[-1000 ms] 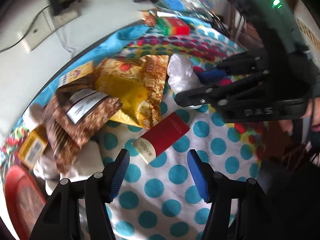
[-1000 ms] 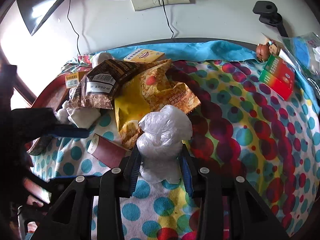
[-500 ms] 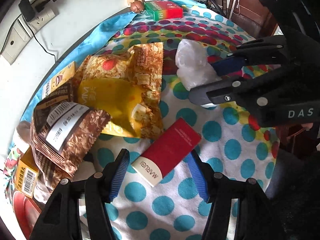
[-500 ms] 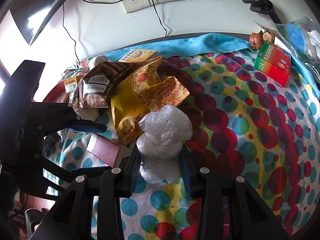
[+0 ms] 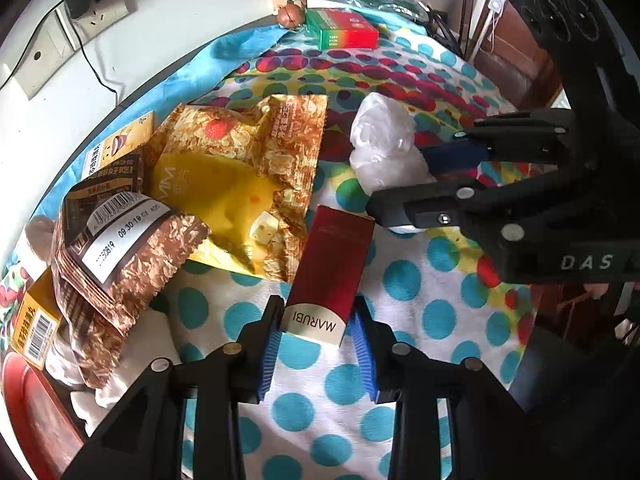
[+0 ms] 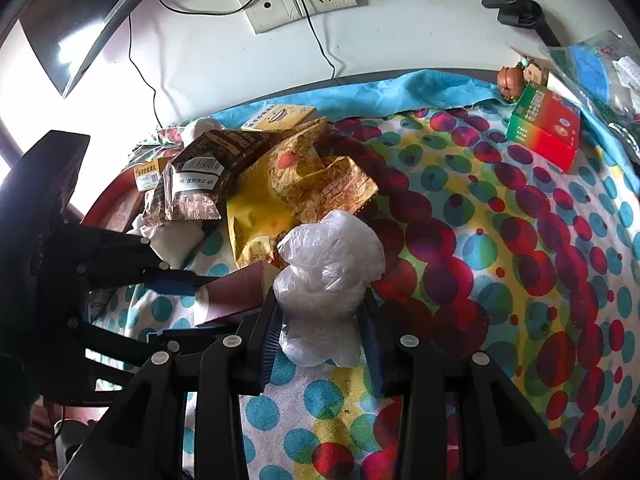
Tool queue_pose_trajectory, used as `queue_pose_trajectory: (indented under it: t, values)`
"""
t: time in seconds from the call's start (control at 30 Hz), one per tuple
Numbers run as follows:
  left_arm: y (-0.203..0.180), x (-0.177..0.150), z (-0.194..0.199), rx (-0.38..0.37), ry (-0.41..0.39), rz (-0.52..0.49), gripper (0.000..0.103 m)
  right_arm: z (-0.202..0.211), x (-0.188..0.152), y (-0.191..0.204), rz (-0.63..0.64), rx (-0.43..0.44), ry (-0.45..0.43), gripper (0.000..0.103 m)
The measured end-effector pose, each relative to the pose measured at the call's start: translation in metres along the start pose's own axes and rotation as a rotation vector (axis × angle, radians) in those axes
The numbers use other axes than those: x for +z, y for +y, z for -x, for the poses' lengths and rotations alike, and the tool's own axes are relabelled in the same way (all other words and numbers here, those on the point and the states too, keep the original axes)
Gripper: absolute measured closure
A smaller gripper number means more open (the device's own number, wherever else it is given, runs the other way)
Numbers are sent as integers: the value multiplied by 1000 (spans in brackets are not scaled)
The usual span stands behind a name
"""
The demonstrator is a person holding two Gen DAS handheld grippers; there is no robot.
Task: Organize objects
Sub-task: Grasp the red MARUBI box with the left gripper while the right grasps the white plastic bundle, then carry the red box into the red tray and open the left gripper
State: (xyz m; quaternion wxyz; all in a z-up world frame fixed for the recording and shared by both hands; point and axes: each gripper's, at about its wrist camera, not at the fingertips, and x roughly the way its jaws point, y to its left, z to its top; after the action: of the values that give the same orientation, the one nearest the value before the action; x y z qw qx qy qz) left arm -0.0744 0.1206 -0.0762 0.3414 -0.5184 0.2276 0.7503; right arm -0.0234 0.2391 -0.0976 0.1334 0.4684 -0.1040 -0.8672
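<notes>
My left gripper (image 5: 317,346) is shut on the white end of a dark red MARUBI box (image 5: 330,272), which lies tilted on the dotted cloth. My right gripper (image 6: 320,332) is shut on a crumpled clear plastic bag (image 6: 326,276). The bag also shows in the left wrist view (image 5: 380,144), with the right gripper (image 5: 432,176) around it. In the right wrist view the red box (image 6: 236,290) sits just left of the bag, with the left gripper (image 6: 176,280) on it.
A heap of snack packets lies left: a yellow cereal pouch (image 5: 240,172), a brown foil packet (image 5: 120,248), small yellow boxes (image 5: 34,330). A red-green box (image 6: 546,130) and a brown trinket (image 6: 510,80) sit far right. A red tray (image 5: 28,412) lies at the left edge.
My left gripper moved forward and closed on the red box's end; the box turned more upright between the pads. The right gripper kept its grip on the plastic bag.
</notes>
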Motion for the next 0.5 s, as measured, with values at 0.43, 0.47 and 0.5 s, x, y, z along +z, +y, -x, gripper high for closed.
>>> queue_pose_trajectory:
  t: [0.43,0.47,0.5]
  values:
    - [-10,7,7,15,-13,188,70,10,2,7,3,-19,-10,67]
    - [-5,-3,16,17,-16,203,70,10,2,9,7,-22,-10,67]
    - [-4,-5,18,25,-18,229,70,11,2,11,13,-25,-9,67]
